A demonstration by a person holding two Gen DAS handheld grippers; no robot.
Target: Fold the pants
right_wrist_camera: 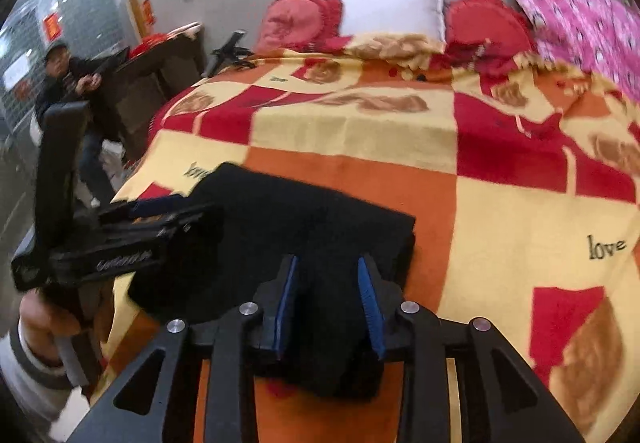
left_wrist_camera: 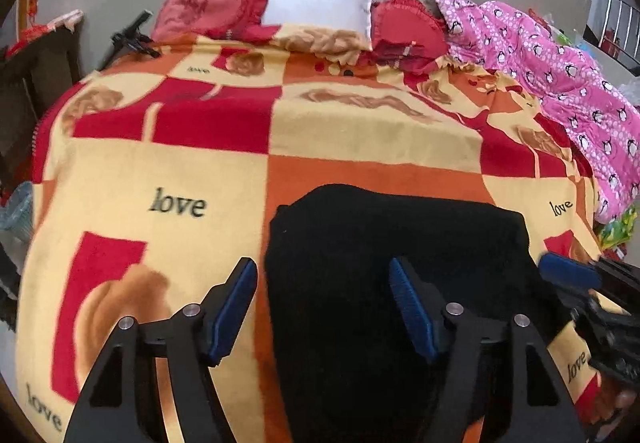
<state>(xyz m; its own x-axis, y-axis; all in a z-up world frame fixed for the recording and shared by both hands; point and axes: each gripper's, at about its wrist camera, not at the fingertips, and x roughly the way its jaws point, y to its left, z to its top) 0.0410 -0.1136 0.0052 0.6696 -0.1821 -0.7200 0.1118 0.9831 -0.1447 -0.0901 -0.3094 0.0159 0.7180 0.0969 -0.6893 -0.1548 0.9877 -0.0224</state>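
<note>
The black pants (left_wrist_camera: pixel 392 243) lie folded into a thick block on the patterned blanket (left_wrist_camera: pixel 160 171) near the bed's front edge. My left gripper (left_wrist_camera: pixel 324 283) is open, its blue pads straddling the block's left edge, one pad over the blanket and one over the cloth. In the right wrist view the pants (right_wrist_camera: pixel 288 219) lie ahead, and my right gripper (right_wrist_camera: pixel 328 283) has its jaws partly closed around a raised fold of black cloth at the near corner. The left gripper also shows in the right wrist view (right_wrist_camera: pixel 156 207) at the pants' left side.
Red pillows (left_wrist_camera: pixel 212 7) and a white pillow (left_wrist_camera: pixel 320 7) lie at the bed's head. A pink penguin-print quilt (left_wrist_camera: pixel 560 75) is heaped along the right side. A seated person (right_wrist_camera: pixel 68 83) and dark furniture stand left of the bed.
</note>
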